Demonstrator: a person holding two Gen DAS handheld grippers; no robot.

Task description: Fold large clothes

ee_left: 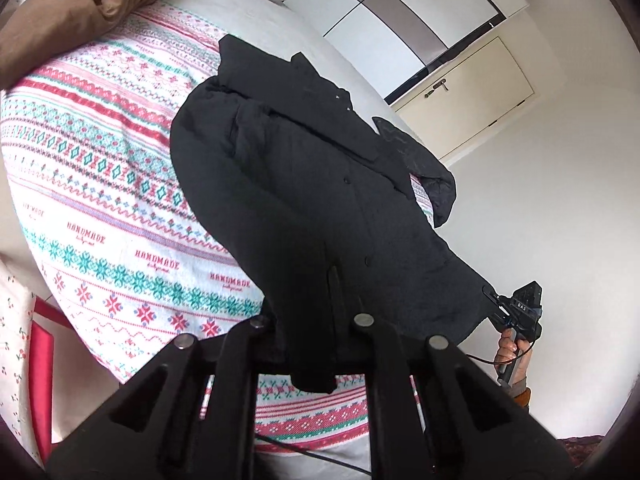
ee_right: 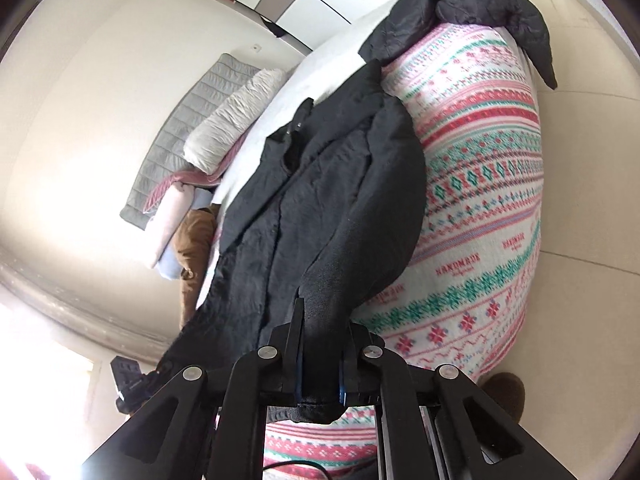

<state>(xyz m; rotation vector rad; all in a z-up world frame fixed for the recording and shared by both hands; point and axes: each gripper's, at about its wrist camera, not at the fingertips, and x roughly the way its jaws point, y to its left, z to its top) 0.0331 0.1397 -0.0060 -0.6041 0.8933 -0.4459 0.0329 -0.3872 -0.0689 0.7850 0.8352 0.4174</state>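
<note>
A large black coat (ee_left: 304, 184) lies spread along a bed with a patterned red, teal and white blanket (ee_left: 100, 184). My left gripper (ee_left: 310, 344) is shut on the coat's near hem, with cloth bunched between its fingers. My right gripper (ee_right: 320, 364) is shut on another corner of the same hem; the coat (ee_right: 320, 200) stretches away from it up the bed. The right gripper also shows in the left wrist view (ee_left: 520, 312), held in a hand at the coat's right corner. The left gripper shows at the lower left of the right wrist view (ee_right: 132, 384).
A brown garment (ee_left: 80, 12) lies at the far end of the bed, with a white pillow (ee_right: 232, 120) and folded items near the grey headboard (ee_right: 188, 128). A black quilted jacket (ee_right: 472, 4) hangs over the bed's edge. A wardrobe (ee_left: 400, 12) stands beyond.
</note>
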